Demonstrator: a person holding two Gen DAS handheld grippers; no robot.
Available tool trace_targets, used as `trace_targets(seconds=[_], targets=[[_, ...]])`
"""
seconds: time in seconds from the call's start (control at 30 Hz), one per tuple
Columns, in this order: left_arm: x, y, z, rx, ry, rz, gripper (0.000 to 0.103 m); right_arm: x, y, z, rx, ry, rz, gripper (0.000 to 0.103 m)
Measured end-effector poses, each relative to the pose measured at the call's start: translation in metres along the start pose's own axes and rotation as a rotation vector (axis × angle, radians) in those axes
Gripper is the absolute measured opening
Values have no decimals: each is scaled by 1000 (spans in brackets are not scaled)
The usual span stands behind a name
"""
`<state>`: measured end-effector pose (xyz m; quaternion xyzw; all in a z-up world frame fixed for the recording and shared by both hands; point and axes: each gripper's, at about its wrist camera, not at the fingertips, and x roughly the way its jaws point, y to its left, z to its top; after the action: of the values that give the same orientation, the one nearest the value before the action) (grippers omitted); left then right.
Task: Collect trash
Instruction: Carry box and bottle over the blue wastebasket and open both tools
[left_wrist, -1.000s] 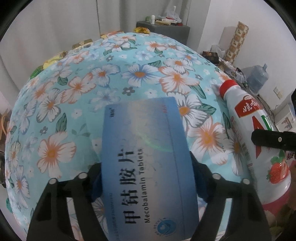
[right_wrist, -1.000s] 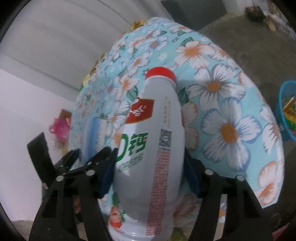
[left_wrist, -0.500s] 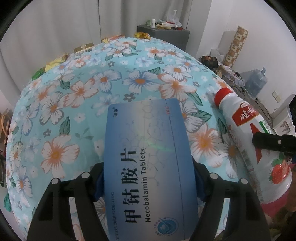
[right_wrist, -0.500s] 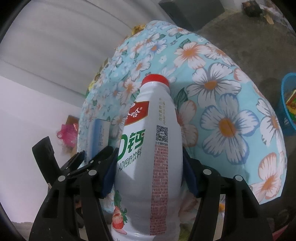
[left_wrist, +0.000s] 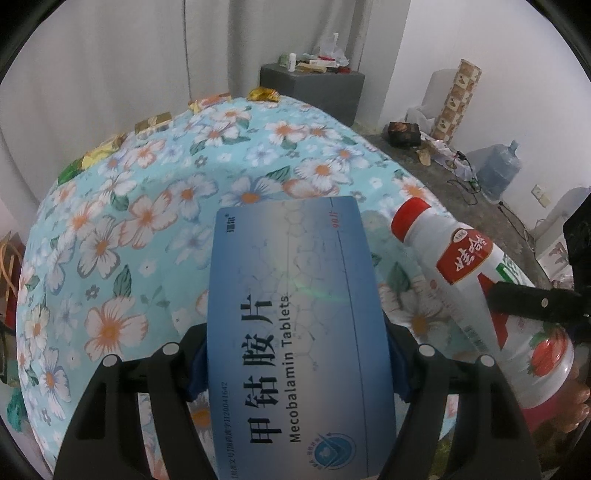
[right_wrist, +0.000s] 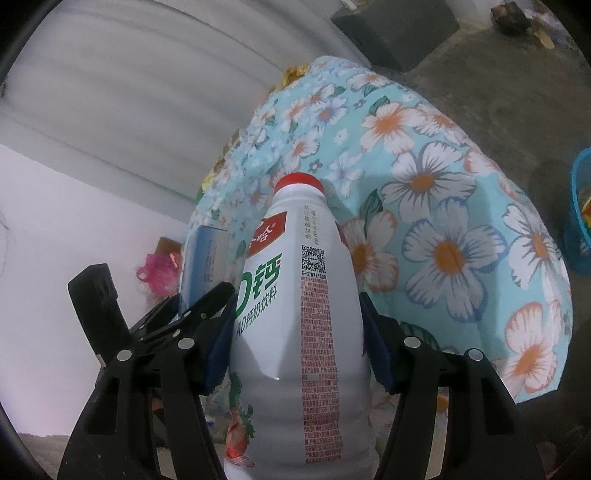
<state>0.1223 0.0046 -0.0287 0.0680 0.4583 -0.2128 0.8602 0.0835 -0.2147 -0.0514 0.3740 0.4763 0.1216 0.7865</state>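
Observation:
My left gripper (left_wrist: 295, 369) is shut on a blue medicine box (left_wrist: 295, 314) marked "Mecobalamin Tablets", with both blue pads pressed on its long sides; it hangs above the flowered tablecloth (left_wrist: 155, 206). My right gripper (right_wrist: 297, 332) is shut on a white milk-drink bottle (right_wrist: 303, 302) with a red cap, pads on both flanks. In the left wrist view the bottle (left_wrist: 480, 288) shows at the right with a right finger (left_wrist: 532, 301) across it. In the right wrist view the box (right_wrist: 205, 262) and the left gripper's fingers (right_wrist: 199, 314) sit at the left.
Several wrappers (left_wrist: 151, 122) lie along the table's far edge. A grey cabinet (left_wrist: 314, 88) with small items stands behind. A blue basket (right_wrist: 580, 221) sits on the floor at the right. A water jug (left_wrist: 498, 173) and clutter line the right wall.
Both grippers have risen a little with their loads, so the table looks farther away. The bottle has tilted more upright and shifted left in the left wrist view.

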Motion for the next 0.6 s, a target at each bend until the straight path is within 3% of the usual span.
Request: trace_targets(seconds=[0.2,0.33,0.47,0.6], targets=[[-7,-27,17,50,-13,-31,71,-32,-14,0,25,-70,44,58],[-7,-67,38,119,-21,-96,71,-76,-36,-2,71,-166,61,58],[2,-122,62,194,-13,-199,71,-123,-67,-6,133,-283,31,58],[39,-198,85,261,63,-340,71,-172,-122,-16,266,-406,-43,58]])
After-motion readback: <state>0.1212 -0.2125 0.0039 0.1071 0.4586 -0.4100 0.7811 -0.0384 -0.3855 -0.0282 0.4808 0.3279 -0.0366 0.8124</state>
